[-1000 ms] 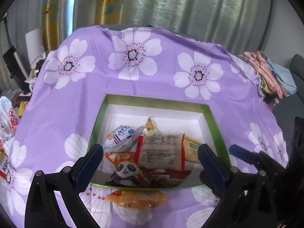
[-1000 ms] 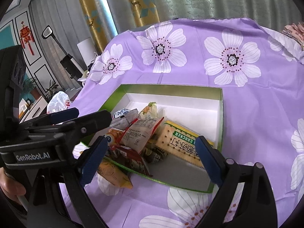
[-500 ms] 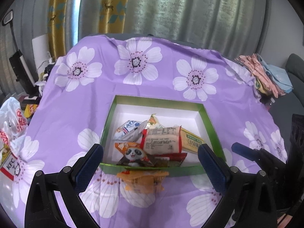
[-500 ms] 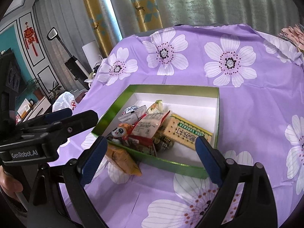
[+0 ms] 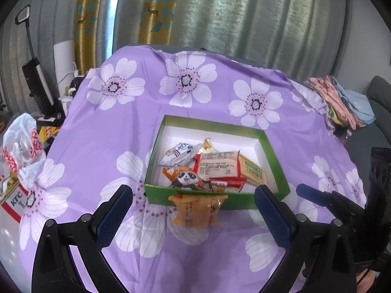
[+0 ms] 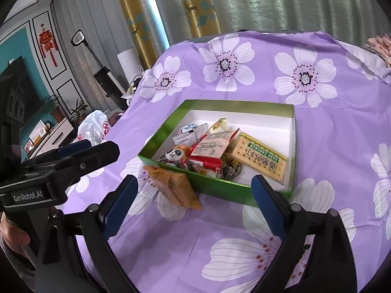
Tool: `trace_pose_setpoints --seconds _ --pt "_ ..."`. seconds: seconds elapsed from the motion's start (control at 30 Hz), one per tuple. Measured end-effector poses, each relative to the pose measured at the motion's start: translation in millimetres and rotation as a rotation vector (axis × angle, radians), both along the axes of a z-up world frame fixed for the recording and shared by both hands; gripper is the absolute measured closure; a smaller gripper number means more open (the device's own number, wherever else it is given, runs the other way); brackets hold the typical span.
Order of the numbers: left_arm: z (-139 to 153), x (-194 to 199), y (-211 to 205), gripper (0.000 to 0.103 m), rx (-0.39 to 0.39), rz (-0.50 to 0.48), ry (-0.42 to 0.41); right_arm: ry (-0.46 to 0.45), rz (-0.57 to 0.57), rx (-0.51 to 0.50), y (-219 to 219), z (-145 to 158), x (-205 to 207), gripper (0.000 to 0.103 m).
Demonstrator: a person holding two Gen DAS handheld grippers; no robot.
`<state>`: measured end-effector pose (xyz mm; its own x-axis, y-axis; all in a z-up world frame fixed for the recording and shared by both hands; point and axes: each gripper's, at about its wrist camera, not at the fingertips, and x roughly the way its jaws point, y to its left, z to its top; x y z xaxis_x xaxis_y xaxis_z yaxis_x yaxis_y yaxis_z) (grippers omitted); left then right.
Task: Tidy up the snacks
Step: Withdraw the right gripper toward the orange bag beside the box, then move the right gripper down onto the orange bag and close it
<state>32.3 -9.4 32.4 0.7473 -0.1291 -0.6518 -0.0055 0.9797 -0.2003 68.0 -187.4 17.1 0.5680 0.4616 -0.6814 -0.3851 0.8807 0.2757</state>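
Note:
A green box with a white inside (image 5: 273,156) (image 6: 292,122) sits on the purple flowered cloth. It holds several snack packs: a panda pack (image 5: 187,177) (image 6: 174,155), a red-edged pack (image 5: 217,166) (image 6: 215,144) and a green cracker pack (image 5: 254,171) (image 6: 260,157). An orange snack pack (image 5: 196,210) (image 6: 173,186) lies outside, against the box's near wall. My left gripper (image 5: 193,216) stands open and empty short of the orange pack. My right gripper (image 6: 193,206) is open and empty too, just near of the box.
A white and red plastic bag (image 5: 20,144) (image 6: 94,128) sits off the table's left edge. Folded pink and blue cloths (image 5: 342,97) lie at the far right corner. Curtains hang behind. The other gripper's body (image 6: 56,168) fills the right wrist view's left side.
Both grippers have drawn back from the box, which now looks smaller and farther. The orange pack outside it has come fully into view. Both stay open.

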Motion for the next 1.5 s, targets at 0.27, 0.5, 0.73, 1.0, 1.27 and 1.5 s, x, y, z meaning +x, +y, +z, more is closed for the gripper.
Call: trace_pose_setpoints --seconds 0.27,0.5,0.73,1.0,1.27,1.5 --pt "0 -17 5 0.004 -0.002 0.009 -0.007 0.009 0.021 -0.005 8 -2 -17 0.009" --pt "-7 -33 5 0.004 0.010 0.005 -0.004 0.020 0.043 -0.014 15 -7 -31 0.009" --pt "-23 -44 6 0.004 0.020 0.002 0.018 0.037 0.074 -0.039 25 -18 -40 0.008" --pt "-40 -49 5 0.003 0.020 -0.011 0.046 0.076 0.094 -0.050 33 -36 -43 0.008" --pt "-55 -44 7 0.003 0.008 -0.018 0.079 0.100 0.099 -0.055 38 -48 -42 0.008" --pt "-68 -37 11 0.003 -0.022 -0.019 0.112 0.120 0.110 -0.064 44 -58 -35 0.008"
